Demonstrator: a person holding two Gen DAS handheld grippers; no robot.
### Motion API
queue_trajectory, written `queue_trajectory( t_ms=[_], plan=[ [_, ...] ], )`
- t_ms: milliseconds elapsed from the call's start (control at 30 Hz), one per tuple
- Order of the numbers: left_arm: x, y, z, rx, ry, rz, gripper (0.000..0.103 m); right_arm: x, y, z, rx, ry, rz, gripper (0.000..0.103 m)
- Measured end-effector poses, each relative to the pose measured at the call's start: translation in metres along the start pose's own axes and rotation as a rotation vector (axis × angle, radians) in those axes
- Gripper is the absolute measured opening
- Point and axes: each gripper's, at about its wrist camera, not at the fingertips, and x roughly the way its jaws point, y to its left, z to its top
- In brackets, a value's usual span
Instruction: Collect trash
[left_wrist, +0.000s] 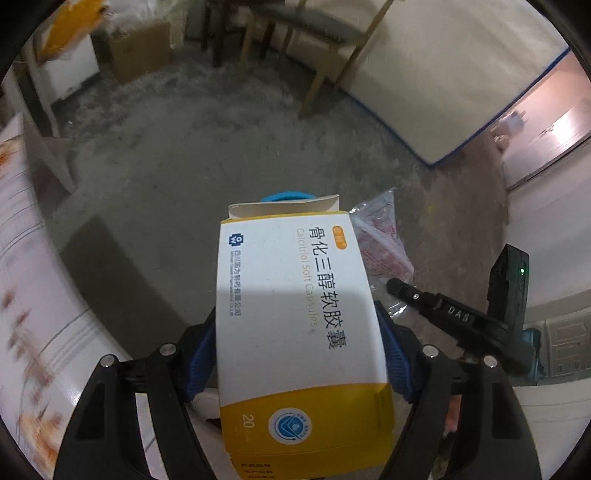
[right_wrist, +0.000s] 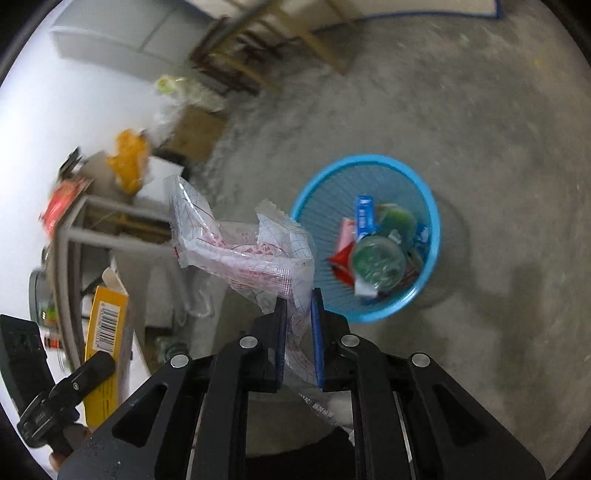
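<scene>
Now: left gripper (left_wrist: 299, 354) clamps flat cardboard box (left_wrist: 295, 314); right gripper (right_wrist: 297, 332) pinches crinkly plastic wrapper (right_wrist: 251, 251) w/ round mesh basket (right_wrist: 432, 206) below.

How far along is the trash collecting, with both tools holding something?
Some is done: the blue basket on the floor already holds wrappers and a green-lidded cup. In hand: the left gripper clamps a medicine box, the right gripper pinches a clear plastic wrapper. Left: dropping both into the basket.
</scene>
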Motion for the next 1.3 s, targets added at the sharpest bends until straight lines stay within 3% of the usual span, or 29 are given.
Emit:
queue_trajectory(
  t_ms=[67, 100, 133, 167, 267, 367, 633, 833, 1000, 1100, 1200, 1300],
  plan=[
    [0.029, -0.010, 0.023, 0.002, 0.036, -0.003, 0.080, 0.018, -0.006, 0.017, 0.030, -0.008, -0.030, 0.018],
    [0.042, -0.012, 0.033, -0.004, 0.047, -0.008, 0.088, 0.021, -0.009, 0.022, 0.033, -0.016, -0.043, 0.025],
    [0.050, -0.012, 0.039, -0.013, 0.049, -0.014, 0.097, 0.030, -0.012, 0.032, 0.037, -0.018, -0.058, 0.035],
    [0.062, -0.011, 0.046, -0.033, 0.047, -0.011, 0.097, 0.041, -0.014, 0.041, 0.040, -0.009, -0.061, 0.052],
    [0.083, 0.002, 0.050, -0.113, 0.057, 0.036, 0.097, 0.060, -0.021, 0.048, 0.053, 0.012, -0.072, 0.054],
    [0.076, 0.014, 0.045, -0.185, 0.042, 0.011, 0.097, 0.055, -0.028, 0.039, 0.062, 0.015, -0.044, 0.054],
    [-0.020, 0.006, 0.014, -0.077, -0.128, -0.011, 0.097, 0.006, -0.022, 0.007, -0.053, -0.031, -0.044, 0.054],
    [-0.111, -0.008, -0.051, 0.032, -0.279, -0.029, 0.097, -0.070, 0.008, -0.042, -0.258, -0.133, -0.024, 0.067],
    [-0.174, -0.002, -0.141, 0.089, -0.420, 0.043, 0.097, -0.124, 0.055, -0.105, -0.490, -0.214, -0.028, 0.085],
    [-0.197, 0.006, -0.199, 0.051, -0.494, 0.104, 0.097, -0.152, 0.084, -0.149, -0.641, -0.270, -0.033, 0.095],
    [-0.209, 0.015, -0.244, -0.031, -0.541, 0.124, 0.097, -0.174, 0.109, -0.191, -0.776, -0.314, -0.029, 0.095],
    [-0.216, 0.022, -0.282, -0.119, -0.578, 0.141, 0.098, -0.189, 0.124, -0.221, -0.831, -0.381, -0.060, 0.095]
  ],
)
